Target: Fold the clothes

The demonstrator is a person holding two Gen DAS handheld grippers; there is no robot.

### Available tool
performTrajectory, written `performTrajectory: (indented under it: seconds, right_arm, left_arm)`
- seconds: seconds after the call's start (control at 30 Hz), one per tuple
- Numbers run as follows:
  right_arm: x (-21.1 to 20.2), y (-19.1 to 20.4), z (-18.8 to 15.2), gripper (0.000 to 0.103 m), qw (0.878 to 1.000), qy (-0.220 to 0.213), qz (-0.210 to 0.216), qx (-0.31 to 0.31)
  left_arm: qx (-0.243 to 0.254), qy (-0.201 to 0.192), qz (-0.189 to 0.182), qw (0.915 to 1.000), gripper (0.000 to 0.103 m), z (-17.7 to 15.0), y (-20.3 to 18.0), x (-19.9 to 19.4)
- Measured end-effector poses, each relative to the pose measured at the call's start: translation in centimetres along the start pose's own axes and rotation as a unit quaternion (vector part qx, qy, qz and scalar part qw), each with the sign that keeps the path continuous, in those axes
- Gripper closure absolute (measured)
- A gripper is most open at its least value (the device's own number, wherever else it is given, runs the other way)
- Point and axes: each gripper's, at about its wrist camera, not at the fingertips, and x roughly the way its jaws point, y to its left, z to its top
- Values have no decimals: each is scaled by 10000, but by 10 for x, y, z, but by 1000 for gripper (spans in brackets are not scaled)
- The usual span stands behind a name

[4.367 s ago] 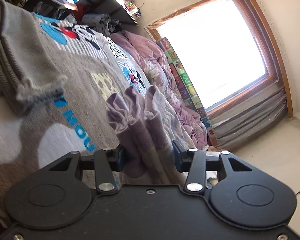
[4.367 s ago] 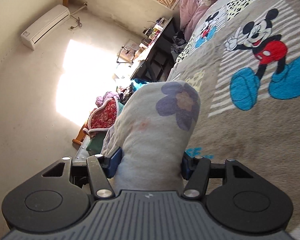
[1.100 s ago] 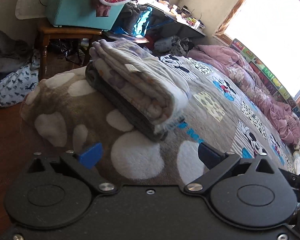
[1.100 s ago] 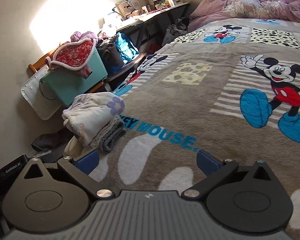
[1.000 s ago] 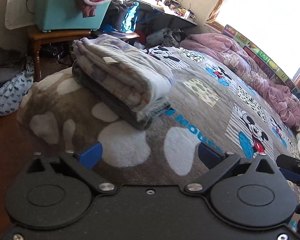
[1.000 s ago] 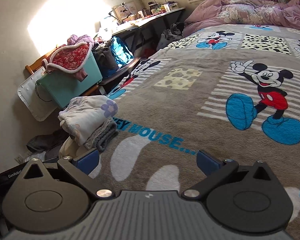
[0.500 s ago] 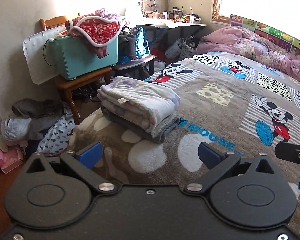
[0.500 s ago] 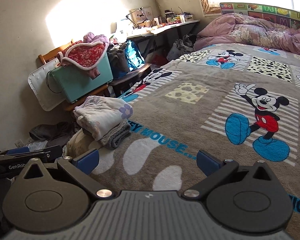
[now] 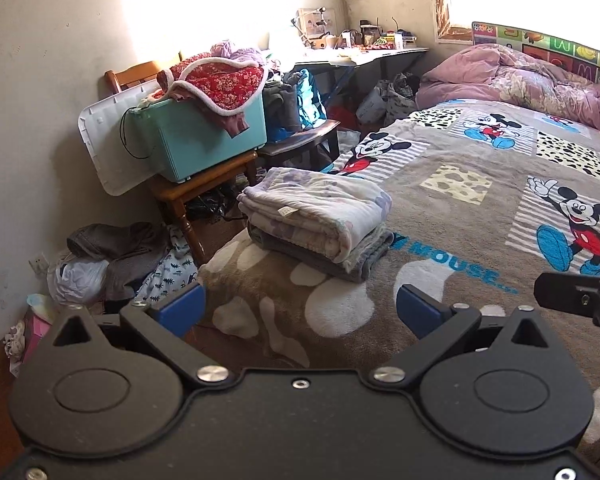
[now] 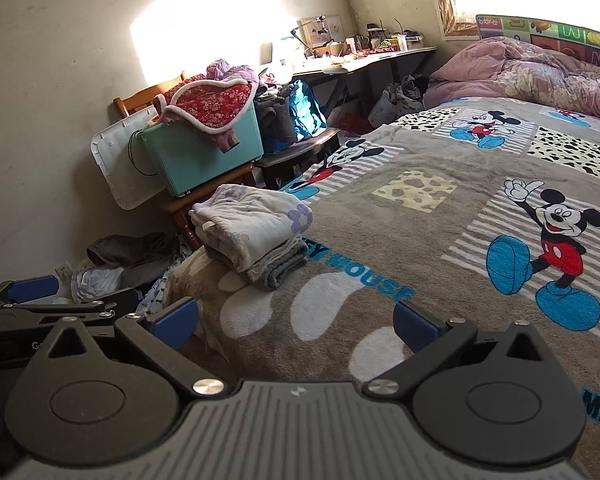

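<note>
On the floor at far left, beside the wall, a loose heap of clothes (image 9: 112,252) lies crumpled under the wooden chair (image 9: 196,188), and on that chair a teal bin (image 9: 204,140) overflows with a red quilted garment (image 9: 220,84); I judge these to be what is left to fold, though nothing shows they belong to the job. Next along, at the near corner of the bed, sits the finished work: a folded floral garment (image 9: 320,208) stacked squarely on a folded grey garment (image 9: 364,260), both resting on the Mickey Mouse blanket (image 9: 480,200). The stack looks tidy, edges roughly aligned, so that step reads as done. Below it, the left tongs (image 9: 298,308) hover with their blue pads wide apart, gripping nothing, well back from the pile. From the other camera the same stack (image 10: 252,232) shows at left, and the right tongs (image 10: 296,322) likewise stand spread and empty over the blanket. Farther right, the blanket's open stretch carries no other garment within view, and a rumpled pink duvet (image 9: 520,80) is bunched at the far end by the window. My guess is that two pieces are finished and the next move would be to fetch another item, most likely from the floor heap or the bin.
</note>
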Motion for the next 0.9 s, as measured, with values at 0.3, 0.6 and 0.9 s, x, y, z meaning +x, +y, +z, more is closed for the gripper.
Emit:
performTrajectory:
  seconds: [0.3,0.6,0.9]
  right_arm:
    - [-2,-1,-2,0,10000,71,-6,58]
    - [8,1,-4,0,9998,198,27,19]
    - [16,3,-4,0,9996,292,60,-4]
  left_arm:
    - [-10,50,-46,10000,0,-4,-1,-3]
    - [18,74,-88,9999,0,-5,0,-2]
    - [17,72,-111,9999,0,-6,2,0]
